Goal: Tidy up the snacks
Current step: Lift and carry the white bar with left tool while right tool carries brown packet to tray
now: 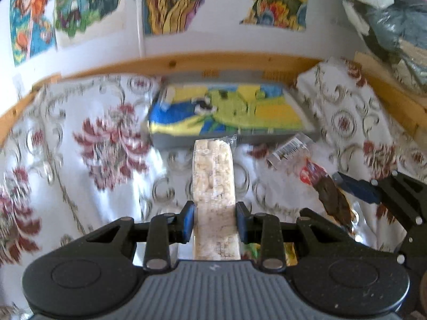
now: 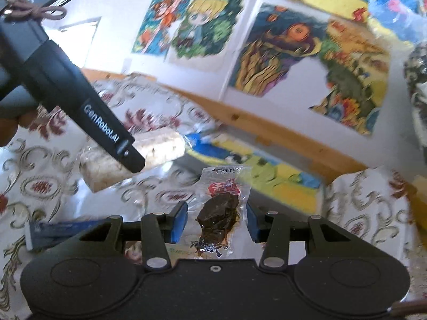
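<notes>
Rice bar [image 1: 214, 197], in clear wrap, is clamped between the blue pads [image 1: 189, 220] of the left gripper [image 1: 214, 221]; both pads are pressed to its long sides. Its near end is lost under the gripper body, and its far end is projected well past the fingertips, toward the tray [image 1: 232, 112]. Bar is held lengthwise along the fingers, above the floral cloth [image 1: 106, 144].

Meat pouch [image 2: 217, 208], clear with a dark piece inside and a red label, is seen between the pads [image 2: 178, 222] of the right gripper [image 2: 216, 222]. The jaws are set about as wide as the pouch; the right pad is met by the pouch edge, while a sliver of gap is noted at the left pad. Whether it is actually pinched cannot be told from this view. In the left view the same pouch [image 1: 315, 181] is seen raised off the cloth at the right gripper's [image 1: 355, 189] tips.

A hand [image 2: 10, 130] is glimpsed behind the left gripper [image 2: 133, 157] at the right view's left edge.

Farther off, the grey tray with its blue, yellow and green picture is set against a wooden rail [image 1: 186, 62]. Beyond, cartoon posters [image 1: 88, 2] are fixed to the white wall.
</notes>
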Motion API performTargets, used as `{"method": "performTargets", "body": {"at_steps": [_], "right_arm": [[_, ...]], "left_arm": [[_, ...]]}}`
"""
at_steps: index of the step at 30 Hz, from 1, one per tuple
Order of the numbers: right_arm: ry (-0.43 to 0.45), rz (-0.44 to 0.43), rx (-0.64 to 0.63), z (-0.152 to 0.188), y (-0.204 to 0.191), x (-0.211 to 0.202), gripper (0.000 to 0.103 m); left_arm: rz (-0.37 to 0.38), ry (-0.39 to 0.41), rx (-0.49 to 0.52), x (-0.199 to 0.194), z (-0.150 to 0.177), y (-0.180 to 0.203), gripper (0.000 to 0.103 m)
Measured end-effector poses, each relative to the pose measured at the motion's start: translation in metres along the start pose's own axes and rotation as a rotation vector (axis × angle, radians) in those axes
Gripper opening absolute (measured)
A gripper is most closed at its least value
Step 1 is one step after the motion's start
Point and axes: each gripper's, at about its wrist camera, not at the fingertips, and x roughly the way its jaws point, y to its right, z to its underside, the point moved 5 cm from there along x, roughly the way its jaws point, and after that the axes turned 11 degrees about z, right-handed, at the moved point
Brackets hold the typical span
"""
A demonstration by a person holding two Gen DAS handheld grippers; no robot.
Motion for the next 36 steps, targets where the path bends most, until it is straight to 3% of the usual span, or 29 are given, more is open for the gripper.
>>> {"method": "performTargets", "body": {"at_steps": [4, 9, 14, 21, 30, 36], "right_arm": [[0.035, 0.043, 0.038, -0.013, 0.019, -0.002, 0.048], [0.068, 0.077, 0.061, -0.023, 0.040, -0.004, 0.048], [0.067, 0.096, 0.081, -0.027, 0.048, 0.006, 0.048], [0.045, 0.111, 0.063, -0.027, 0.052, 0.033, 0.048], [0.049, 0.154, 0.062, -0.034, 0.075, 0.131, 0.048], [-0.021, 0.157, 0.107, -0.025, 0.087, 0.211, 0.048]], "left_arm": [[-0.002, 0.037, 0.027, -0.003, -0.021, 0.015, 0.035], [0.011, 0.060, -0.032, 0.000, -0.031, 0.025, 0.035], [-0.037, 0.076, -0.016, 0.011, -0.039, 0.026, 0.035], [-0.015, 0.125, -0.034, 0.035, -0.057, 0.009, 0.035], [-0.025, 0.219, -0.007, 0.091, -0.099, -0.040, 0.035], [-0.007, 0.249, -0.029, 0.141, -0.121, -0.056, 0.035]]}}
